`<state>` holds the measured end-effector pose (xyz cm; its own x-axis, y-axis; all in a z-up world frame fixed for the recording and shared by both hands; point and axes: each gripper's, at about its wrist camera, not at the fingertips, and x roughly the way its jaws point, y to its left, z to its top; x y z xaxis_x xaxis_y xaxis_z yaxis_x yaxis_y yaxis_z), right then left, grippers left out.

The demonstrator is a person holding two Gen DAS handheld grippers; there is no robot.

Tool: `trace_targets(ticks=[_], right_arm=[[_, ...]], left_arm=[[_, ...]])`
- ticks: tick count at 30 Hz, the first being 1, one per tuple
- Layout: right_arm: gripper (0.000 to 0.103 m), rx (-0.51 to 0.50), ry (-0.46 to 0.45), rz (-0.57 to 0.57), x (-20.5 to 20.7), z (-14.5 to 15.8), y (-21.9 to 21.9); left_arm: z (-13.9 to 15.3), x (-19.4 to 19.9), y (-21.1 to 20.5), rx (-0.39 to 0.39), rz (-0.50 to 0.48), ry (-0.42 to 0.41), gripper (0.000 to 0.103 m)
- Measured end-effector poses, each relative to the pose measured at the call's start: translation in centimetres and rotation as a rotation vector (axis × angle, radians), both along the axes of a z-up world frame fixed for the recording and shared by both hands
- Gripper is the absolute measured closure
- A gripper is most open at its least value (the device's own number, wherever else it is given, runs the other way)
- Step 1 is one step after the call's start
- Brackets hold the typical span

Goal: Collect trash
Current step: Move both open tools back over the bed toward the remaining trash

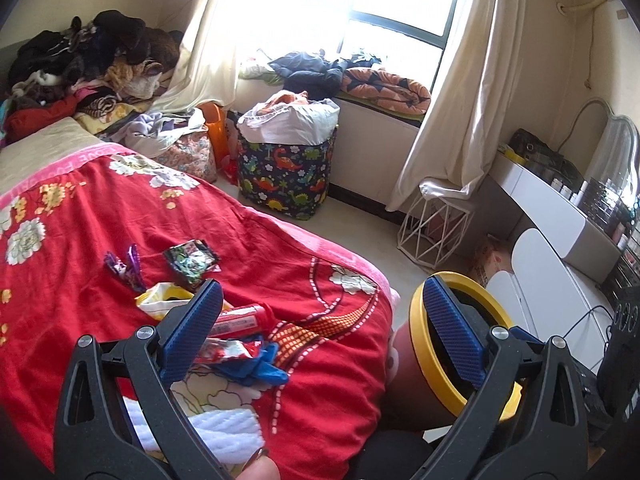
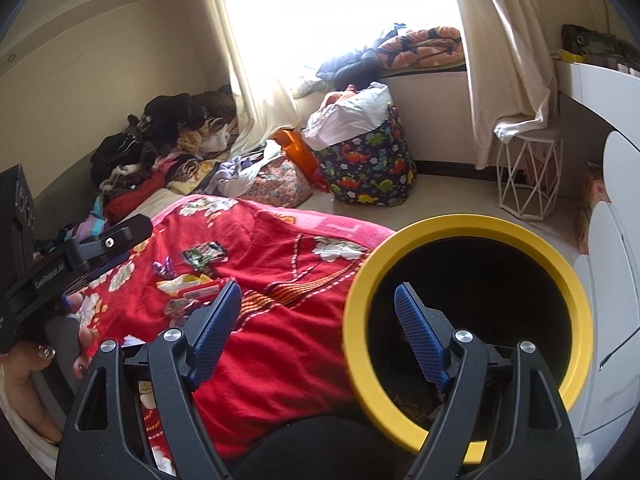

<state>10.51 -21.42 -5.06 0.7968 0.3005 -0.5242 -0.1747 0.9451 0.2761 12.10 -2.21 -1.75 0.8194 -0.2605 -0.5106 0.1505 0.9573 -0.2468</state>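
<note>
- Here, the left gripper (image 1: 320, 332) is released, its blue fingers spread wide above the red blanket (image 1: 120, 216); nothing lies between them.
- The right gripper (image 2: 320, 334) is likewise released, one finger over the yellow-rimmed bin (image 2: 468, 236), one over the blanket.
- Wrappers (image 1: 192, 260) lie scattered on the blanket, beside the bin.
- A dinosaur-print basket (image 1: 284, 176) stands near the window.

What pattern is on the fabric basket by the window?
Colourful dinosaurs on dark navy. The fabric basket shows best in the left wrist view.
</note>
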Motion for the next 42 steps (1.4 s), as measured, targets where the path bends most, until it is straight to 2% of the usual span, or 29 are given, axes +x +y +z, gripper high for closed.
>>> trace_targets(ticks=[21, 34, 42], right_arm=[[0.023, -0.066, -0.014, 0.289, -0.4, 0.4, 8.8], [0.023, -0.128, 0.042, 0.434, 0.7, -1.4, 13.8], [0.023, -0.159, 0.106, 0.507, 1.8, -3.4, 16.3]], left_arm=[[0.7, 0.2, 7.9, -0.037, 0.177, -0.002, 0.011], [-1.7, 0.8, 13.6, -0.071, 0.307, 0.111, 0.011], [-4.0, 1.7, 15.0, -0.119, 0.311, 0.194, 0.029]])
